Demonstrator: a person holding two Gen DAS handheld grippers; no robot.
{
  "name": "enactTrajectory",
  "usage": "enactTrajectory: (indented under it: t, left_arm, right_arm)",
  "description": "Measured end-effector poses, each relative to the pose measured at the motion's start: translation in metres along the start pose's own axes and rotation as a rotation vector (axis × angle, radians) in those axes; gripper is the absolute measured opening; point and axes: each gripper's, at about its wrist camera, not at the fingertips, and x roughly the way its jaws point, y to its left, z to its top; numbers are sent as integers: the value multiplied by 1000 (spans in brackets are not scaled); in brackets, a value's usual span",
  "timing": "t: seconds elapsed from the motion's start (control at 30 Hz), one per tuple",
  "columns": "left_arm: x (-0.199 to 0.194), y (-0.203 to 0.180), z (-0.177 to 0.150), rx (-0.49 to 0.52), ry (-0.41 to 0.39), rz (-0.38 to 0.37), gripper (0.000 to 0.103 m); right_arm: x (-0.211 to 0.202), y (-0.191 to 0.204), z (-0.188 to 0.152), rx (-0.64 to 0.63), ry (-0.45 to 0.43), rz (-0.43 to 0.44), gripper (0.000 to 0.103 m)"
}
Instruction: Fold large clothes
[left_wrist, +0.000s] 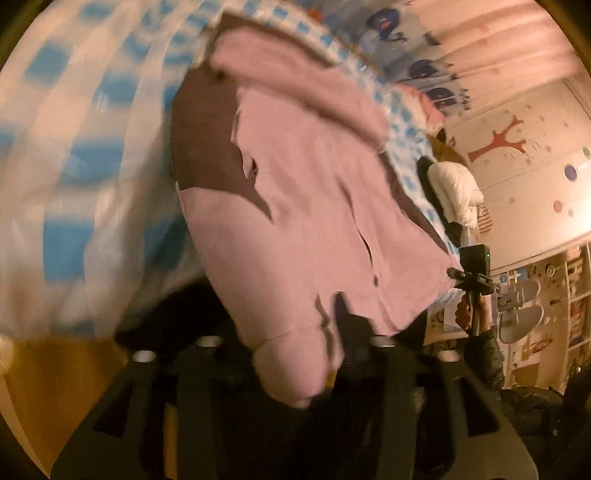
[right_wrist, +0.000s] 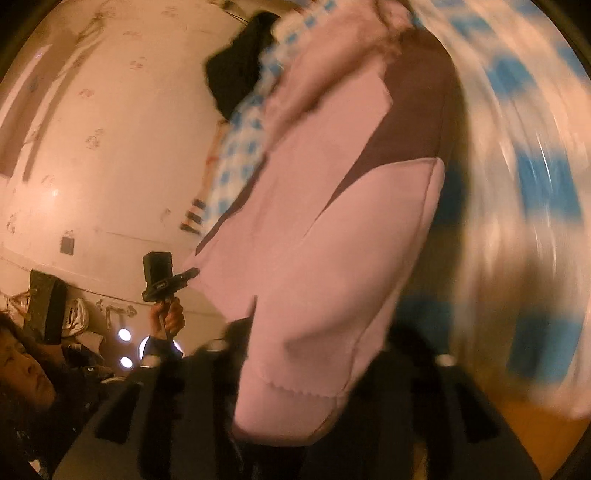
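A large pink garment (left_wrist: 303, 206) with dark brown panels lies stretched over a blue-and-white checked bed cover (left_wrist: 74, 147). My left gripper (left_wrist: 295, 373) is shut on one pink corner, which bunches between its fingers. In the right wrist view the same garment (right_wrist: 332, 229) hangs from my right gripper (right_wrist: 295, 402), shut on another pink edge with a zigzag hem. Each view shows the other gripper across the cloth: the right one in the left wrist view (left_wrist: 472, 280), the left one in the right wrist view (right_wrist: 162, 277). Both views are motion-blurred.
The checked cover (right_wrist: 535, 184) spans the bed. A white pillow (left_wrist: 458, 192) and a dark item (right_wrist: 240, 62) lie at the far end. A wall with decals (left_wrist: 517, 147), shelves and a chair (left_wrist: 524, 317) stand beyond. The person's face (right_wrist: 26, 373) is at lower left.
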Motion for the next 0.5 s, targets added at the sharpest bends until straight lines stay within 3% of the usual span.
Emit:
enactTrajectory:
  t: [0.07, 0.13, 0.27, 0.37, 0.5]
  left_arm:
    - [15, 21, -6, -51, 0, 20, 55]
    - [17, 35, -10, -93, -12, -13, 61]
    - [16, 49, -8, -131, -53, -42, 84]
    - [27, 48, -7, -147, -17, -39, 85]
    - [28, 44, -6, -136, -33, -55, 85]
  right_arm:
    - [10, -17, -3, 60, 4, 45, 56]
    - [9, -23, -1, 77, -13, 86, 64]
    - [13, -28, 10, 110, -44, 155, 73]
    - [18, -33, 14, 172, -47, 182, 76]
    - [4, -35, 8, 167, -66, 212, 79]
